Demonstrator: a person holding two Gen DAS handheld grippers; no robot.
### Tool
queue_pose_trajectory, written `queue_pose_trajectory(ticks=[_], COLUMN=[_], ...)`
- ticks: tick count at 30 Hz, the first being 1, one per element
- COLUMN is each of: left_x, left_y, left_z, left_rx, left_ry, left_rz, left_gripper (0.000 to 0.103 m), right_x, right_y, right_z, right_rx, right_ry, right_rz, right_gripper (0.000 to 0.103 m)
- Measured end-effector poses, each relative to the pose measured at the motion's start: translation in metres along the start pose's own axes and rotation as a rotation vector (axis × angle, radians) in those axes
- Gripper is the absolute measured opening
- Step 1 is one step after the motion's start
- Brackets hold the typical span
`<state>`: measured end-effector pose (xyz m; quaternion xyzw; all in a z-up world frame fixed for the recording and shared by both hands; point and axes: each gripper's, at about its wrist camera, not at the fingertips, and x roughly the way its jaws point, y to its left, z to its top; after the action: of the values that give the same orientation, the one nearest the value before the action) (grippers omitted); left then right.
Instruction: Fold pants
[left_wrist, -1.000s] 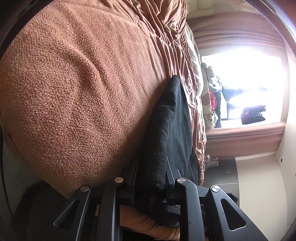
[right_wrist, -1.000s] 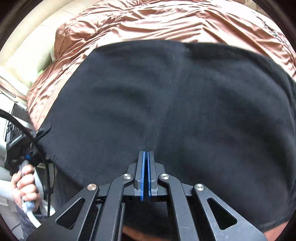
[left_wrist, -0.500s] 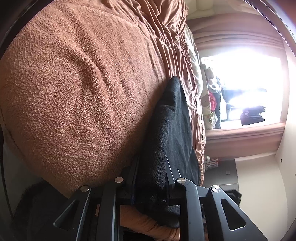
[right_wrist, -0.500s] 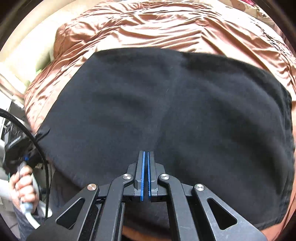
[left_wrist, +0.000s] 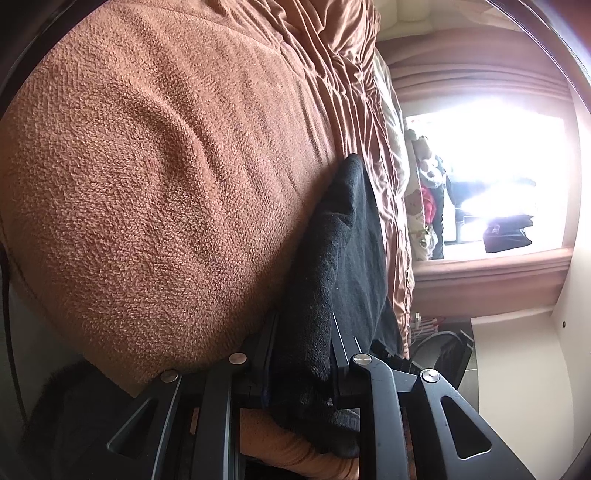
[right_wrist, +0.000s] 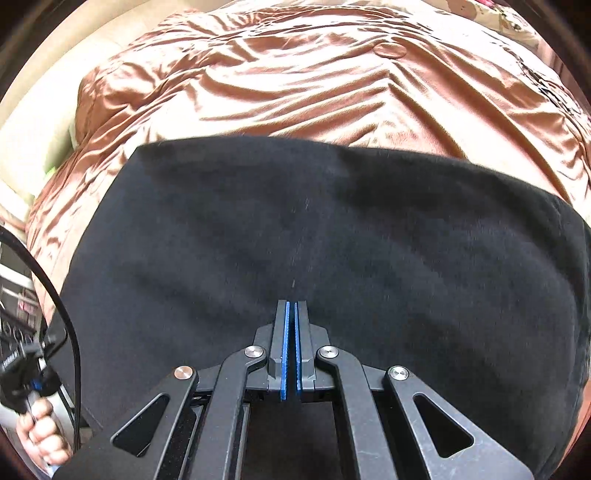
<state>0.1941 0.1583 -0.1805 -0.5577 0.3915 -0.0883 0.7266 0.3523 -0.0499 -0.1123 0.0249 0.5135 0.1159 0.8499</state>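
The black pants (right_wrist: 314, 236) lie folded and flat on a brown satin bedspread (right_wrist: 314, 85), filling the lower half of the right wrist view. My right gripper (right_wrist: 291, 306) is shut and empty, its blue pads pressed together just above the pants' near middle. In the left wrist view my left gripper (left_wrist: 301, 332) is shut on a thick folded edge of the black pants (left_wrist: 332, 251), which stretches away along the bed beside a brown fleece blanket (left_wrist: 155, 177).
A bright window (left_wrist: 498, 177) with stuffed toys and clutter beside it stands beyond the bed. A hand holding the other gripper's handle (right_wrist: 33, 424) and a black cable (right_wrist: 62, 310) show at the bed's left edge.
The right gripper has drawn back over the pants, so more of the bedspread shows beyond them. The left gripper has kept its hold and hardly moved.
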Motion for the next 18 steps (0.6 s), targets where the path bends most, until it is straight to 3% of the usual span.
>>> queue_pose_trajectory(ticks=[13, 18], left_x=[0.007, 0.007], left_y=[-0.002, -0.008], left_z=[0.005, 0.005], left_rx=[-0.008, 0.003], left_ry=[-0.011, -0.024], left_rz=[0.013, 0.008], left_gripper=[0.023, 0.015], right_x=[0.027, 0.026], right_y=[-0.014, -0.015], right_z=[0.048, 0.052], right_rx=[0.073, 0.093], right_ry=[-0.04, -0.047], right_rz=[-0.02, -0.011], right_gripper=[0.0, 0.0])
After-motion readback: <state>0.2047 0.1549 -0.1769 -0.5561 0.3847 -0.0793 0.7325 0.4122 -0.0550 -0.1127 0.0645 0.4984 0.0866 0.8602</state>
